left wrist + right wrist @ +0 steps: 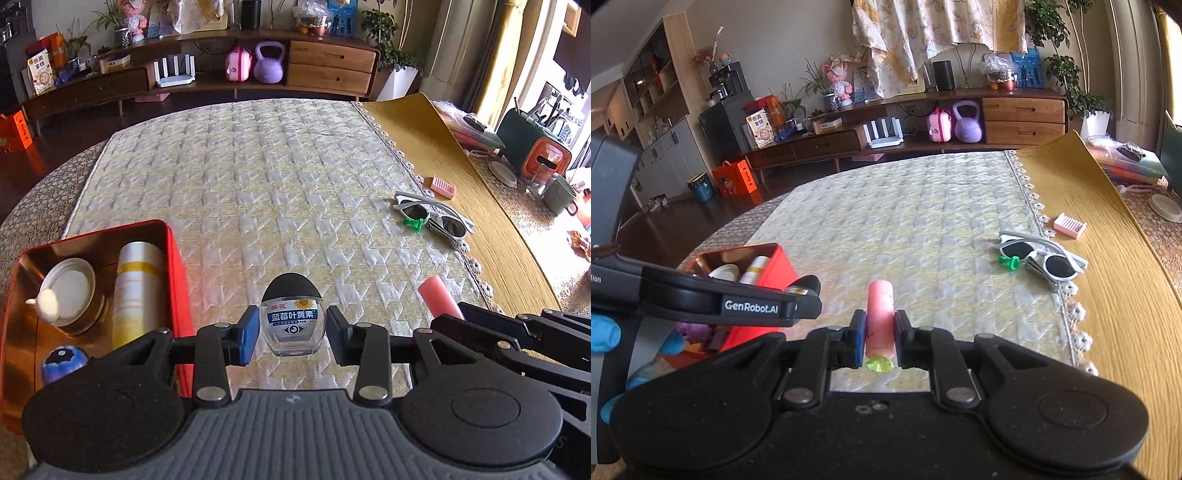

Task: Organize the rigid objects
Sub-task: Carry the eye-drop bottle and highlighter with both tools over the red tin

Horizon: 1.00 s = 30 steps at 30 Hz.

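While the left tongs [289, 329] gripped a small glass bottle [292, 322] across its flat sides, the right tongs [880, 339] were clamped on a pink tube [880, 320], both items held above the desk [280, 177]. Judged by looks, the bottle was light, hard, slick and breakable, so the sides below the cap suited it; the tube seemed light, stiff and safest held mid-body. At nine o'clock, the left view looked into the red tin [173, 266]; the right view alone showed the tube's green end.
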Each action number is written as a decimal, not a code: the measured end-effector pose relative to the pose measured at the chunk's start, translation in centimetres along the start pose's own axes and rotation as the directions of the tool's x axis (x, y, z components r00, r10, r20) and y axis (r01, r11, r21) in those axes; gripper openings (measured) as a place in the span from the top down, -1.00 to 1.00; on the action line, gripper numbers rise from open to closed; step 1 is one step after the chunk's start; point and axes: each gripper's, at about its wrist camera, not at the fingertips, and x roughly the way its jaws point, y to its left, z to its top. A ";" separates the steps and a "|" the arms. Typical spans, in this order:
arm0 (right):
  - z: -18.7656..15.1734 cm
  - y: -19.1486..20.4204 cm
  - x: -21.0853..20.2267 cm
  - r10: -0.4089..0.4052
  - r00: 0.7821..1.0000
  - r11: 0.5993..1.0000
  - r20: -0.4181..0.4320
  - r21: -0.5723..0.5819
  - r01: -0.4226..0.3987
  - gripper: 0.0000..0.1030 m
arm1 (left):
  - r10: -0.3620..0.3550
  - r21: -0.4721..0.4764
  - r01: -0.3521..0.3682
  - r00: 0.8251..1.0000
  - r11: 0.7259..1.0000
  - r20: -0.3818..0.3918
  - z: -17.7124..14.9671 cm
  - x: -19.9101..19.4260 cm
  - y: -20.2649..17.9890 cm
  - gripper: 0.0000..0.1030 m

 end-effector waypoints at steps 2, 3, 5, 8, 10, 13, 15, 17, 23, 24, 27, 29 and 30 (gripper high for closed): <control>0.0 0.8 -0.2 0.008 1.000 1.000 0.000 -0.005 -0.008 0.72 | -0.001 -0.015 0.001 1.000 1.000 0.002 -0.4 -1.0 0.9 0.25; 0.0 1.4 -0.3 0.013 1.000 1.000 0.000 -0.009 -0.013 0.72 | -0.004 -0.024 0.004 1.000 1.000 0.004 -0.5 -1.5 1.3 0.25; 0.0 2.3 -0.4 0.019 1.000 1.000 -0.001 -0.019 -0.019 0.72 | -0.005 -0.036 0.006 1.000 0.999 0.008 -0.9 -2.4 2.2 0.25; -0.1 4.1 -0.4 0.032 0.999 0.999 -0.004 -0.039 -0.032 0.72 | 0.001 -0.045 0.000 1.000 0.999 0.009 -1.4 -3.5 3.4 0.25; -0.1 5.2 -0.3 0.039 0.999 0.998 -0.007 -0.051 -0.040 0.72 | 0.004 -0.054 -0.003 1.000 0.999 0.011 -1.7 -4.3 4.4 0.25; -0.3 6.8 -0.2 0.051 0.999 0.996 -0.012 -0.069 -0.052 0.72 | 0.011 -0.067 -0.010 1.000 0.998 0.019 -2.1 -5.2 5.8 0.25; -0.4 7.8 0.0 0.057 0.998 0.995 -0.016 -0.076 -0.058 0.72 | 0.018 -0.078 -0.017 1.000 0.997 0.022 -2.5 -5.6 6.9 0.25; -0.5 8.8 0.3 0.063 0.998 0.995 -0.022 -0.081 -0.064 0.72 | 0.027 -0.089 -0.024 0.999 0.996 0.023 -2.7 -6.0 7.9 0.25; -0.8 11.8 1.8 0.080 0.996 0.990 -0.044 -0.115 -0.085 0.72 | 0.045 -0.115 -0.042 0.999 0.993 0.024 -3.3 -6.6 11.0 0.25; -0.9 12.2 2.0 0.082 0.995 0.989 -0.049 -0.119 -0.088 0.72 | 0.048 -0.118 -0.045 0.999 0.992 0.025 -3.3 -6.7 11.4 0.25; -0.9 13.4 2.9 0.091 0.994 0.986 -0.066 -0.132 -0.099 0.72 | 0.059 -0.123 -0.056 0.998 0.991 0.023 -3.4 -6.6 12.8 0.25; -0.9 14.2 3.4 0.092 0.993 0.984 -0.075 -0.145 -0.102 0.72 | 0.071 -0.121 -0.068 0.997 0.990 0.018 -3.4 -6.2 13.5 0.25; -0.9 14.5 3.8 0.094 0.992 0.983 -0.079 -0.153 -0.105 0.72 | 0.071 -0.122 -0.069 0.997 0.990 0.014 -3.4 -6.1 13.9 0.25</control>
